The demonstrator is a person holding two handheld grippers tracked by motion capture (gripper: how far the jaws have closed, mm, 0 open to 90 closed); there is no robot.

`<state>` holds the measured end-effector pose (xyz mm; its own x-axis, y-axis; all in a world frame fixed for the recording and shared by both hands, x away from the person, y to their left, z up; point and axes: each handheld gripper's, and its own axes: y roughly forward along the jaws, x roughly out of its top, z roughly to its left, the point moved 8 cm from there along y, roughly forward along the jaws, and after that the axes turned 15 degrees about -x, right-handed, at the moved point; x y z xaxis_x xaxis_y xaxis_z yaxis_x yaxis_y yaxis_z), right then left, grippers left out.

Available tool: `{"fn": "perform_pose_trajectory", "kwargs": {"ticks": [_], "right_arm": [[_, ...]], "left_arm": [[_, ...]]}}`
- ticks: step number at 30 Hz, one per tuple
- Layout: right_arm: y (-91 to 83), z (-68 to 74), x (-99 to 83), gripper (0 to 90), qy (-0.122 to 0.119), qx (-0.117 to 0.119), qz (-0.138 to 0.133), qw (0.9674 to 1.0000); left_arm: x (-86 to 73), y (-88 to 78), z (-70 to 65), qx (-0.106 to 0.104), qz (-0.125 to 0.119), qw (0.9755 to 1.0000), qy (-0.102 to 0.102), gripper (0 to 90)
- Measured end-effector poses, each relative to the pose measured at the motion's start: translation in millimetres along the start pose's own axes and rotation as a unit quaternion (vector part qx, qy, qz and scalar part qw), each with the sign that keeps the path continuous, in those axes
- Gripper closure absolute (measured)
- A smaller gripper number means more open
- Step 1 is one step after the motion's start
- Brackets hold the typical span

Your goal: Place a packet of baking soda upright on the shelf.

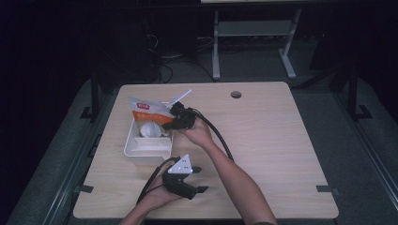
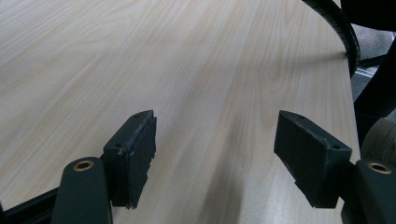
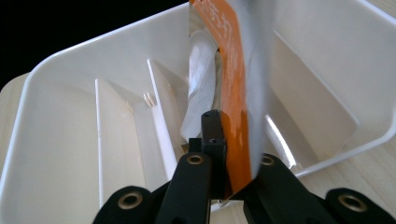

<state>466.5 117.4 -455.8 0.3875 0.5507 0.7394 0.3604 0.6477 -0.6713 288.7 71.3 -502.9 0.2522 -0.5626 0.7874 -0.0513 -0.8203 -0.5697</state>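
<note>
**Mia:** Where is the packet?

**Ben:** The orange and white packet (image 1: pixel 149 111) is over the white tray (image 1: pixel 141 151). It stands on its edge and tips a bit. In the right gripper view the packet (image 3: pixel 233 93) goes up from the jaws toward 12 o'clock, with the tray's thin walls behind it.

**Mia:** Who holds it?

**Ben:** The right gripper (image 1: pixel 180 118) does. Its two black jaws are pinched tight on the bottom edge of the packet. You can see that best in the right gripper view, where the right gripper (image 3: pixel 229 154) squeezes the orange part.

**Mia:** Is there more in the tray?

**Ben:** Yes, a white crinkly bag (image 1: pixel 151 129) sits in one box of the tray, right under the packet. I cannot tell what is in it.

**Mia:** Where is the tray?

**Ben:** It sits on the wooden table (image 1: pixel 263 140), toward 9 o'clock from the middle.

**Mia:** And the other gripper?

**Ben:** The left gripper (image 1: pixel 199 179) is at about 5 o'clock from the tray, near the table's front edge. Its jaws are wide apart with nothing between them. In the left gripper view the left gripper (image 2: pixel 215 158) looks at bare wood.
</note>
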Motion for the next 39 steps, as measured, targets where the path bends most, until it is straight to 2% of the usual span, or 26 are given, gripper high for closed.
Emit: {"fn": "perform_pose_trajectory", "kwargs": {"ticks": [11,16,20,24,29,33,39], "right_arm": [[-3.4,1.3,2.8,86.3,-0.002,-0.004,-0.005,1.0],[-10.7,-1.8,8.8,85.3,0.003,-0.008,-0.026,0.9996],[-11.3,-2.1,7.7,89.2,0.002,-0.011,-0.02,0.9997],[-10.3,-3.7,6.4,89.4,0.011,-0.009,-0.018,0.9997],[-11.0,-3.1,6.6,88.8,0.005,-0.009,-0.02,0.9997],[-12.8,-3.1,7.8,82.6,0.006,-0.008,-0.025,0.9996],[-29.9,-7.3,10.5,74.9,0.008,-0.008,-0.035,0.9993]], "left_arm": [[0.2,-0.5,0.2,0.0,-0.001,1.0,0.0,28.9],[0.2,-0.3,0.0,0.0,0.0,1.0,0.001,28.9],[0.1,0.3,-0.3,0.0,0.0,1.0,0.0,28.9],[0.1,0.3,-0.2,0.0,0.0,1.0,0.0,28.9],[0.0,0.3,-0.1,0.0,0.0,1.0,0.0,28.9],[0.1,-0.4,0.2,0.0,0.0,1.0,0.001,28.9],[0.3,-0.2,0.2,0.0,0.0,1.0,0.002,28.9]]}}
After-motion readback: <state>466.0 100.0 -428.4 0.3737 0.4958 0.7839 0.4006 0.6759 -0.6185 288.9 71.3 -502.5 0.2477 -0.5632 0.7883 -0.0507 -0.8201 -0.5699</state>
